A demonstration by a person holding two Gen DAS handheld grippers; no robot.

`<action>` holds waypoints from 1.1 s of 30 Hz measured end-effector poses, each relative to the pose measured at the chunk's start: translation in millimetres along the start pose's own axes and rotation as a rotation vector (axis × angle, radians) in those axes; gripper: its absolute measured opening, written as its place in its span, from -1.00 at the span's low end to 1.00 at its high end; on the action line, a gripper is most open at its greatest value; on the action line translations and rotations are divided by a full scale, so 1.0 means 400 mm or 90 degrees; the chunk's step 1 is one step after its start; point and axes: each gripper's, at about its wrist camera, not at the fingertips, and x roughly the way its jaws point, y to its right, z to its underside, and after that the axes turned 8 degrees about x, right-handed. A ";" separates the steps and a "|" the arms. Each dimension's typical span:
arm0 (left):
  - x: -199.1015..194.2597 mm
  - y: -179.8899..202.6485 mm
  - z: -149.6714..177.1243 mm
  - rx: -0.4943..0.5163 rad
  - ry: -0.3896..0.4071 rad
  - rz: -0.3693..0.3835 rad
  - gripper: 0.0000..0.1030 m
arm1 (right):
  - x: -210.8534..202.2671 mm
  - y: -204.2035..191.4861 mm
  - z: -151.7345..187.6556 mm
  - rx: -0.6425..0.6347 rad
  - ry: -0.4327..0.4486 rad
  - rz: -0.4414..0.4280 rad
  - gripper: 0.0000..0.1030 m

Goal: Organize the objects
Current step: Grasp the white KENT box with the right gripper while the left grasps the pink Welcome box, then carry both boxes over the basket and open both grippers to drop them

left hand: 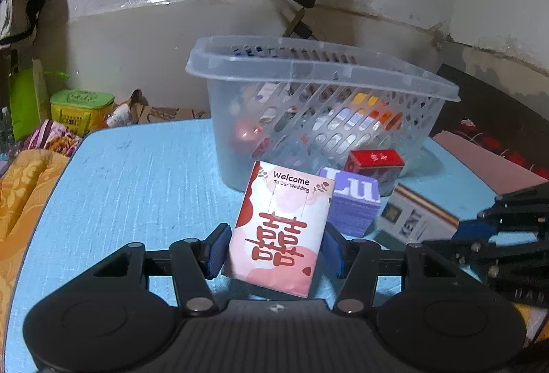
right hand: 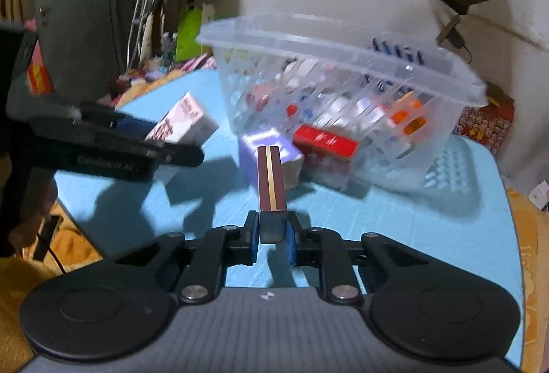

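A pink wedding packet is clamped upright between the blue-padded fingers of the left gripper. Behind it, a purple box and a red box are positioned against the clear basket on the blue surface.

Low table, light blue top with a ribbed grain, rounded corners. A clear plastic basket with slotted walls stood on it toward the far side, tilted. Just in front of the basket lay a red box and a purple box, touching each other. Both sat on the tabletop. Basket contents were too blurred to name.
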 end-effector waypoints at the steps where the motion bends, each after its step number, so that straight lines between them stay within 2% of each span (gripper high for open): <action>1: -0.007 0.006 -0.003 0.007 0.007 -0.001 0.16 | -0.010 0.005 -0.005 0.005 0.010 -0.003 -0.65; 18: -0.102 0.069 -0.044 0.057 0.108 -0.018 0.16 | -0.105 0.068 -0.038 0.035 0.123 0.006 -0.64; 33: -0.165 0.042 -0.062 0.029 0.167 -0.031 0.16 | -0.172 0.121 -0.051 0.091 0.200 0.009 -0.64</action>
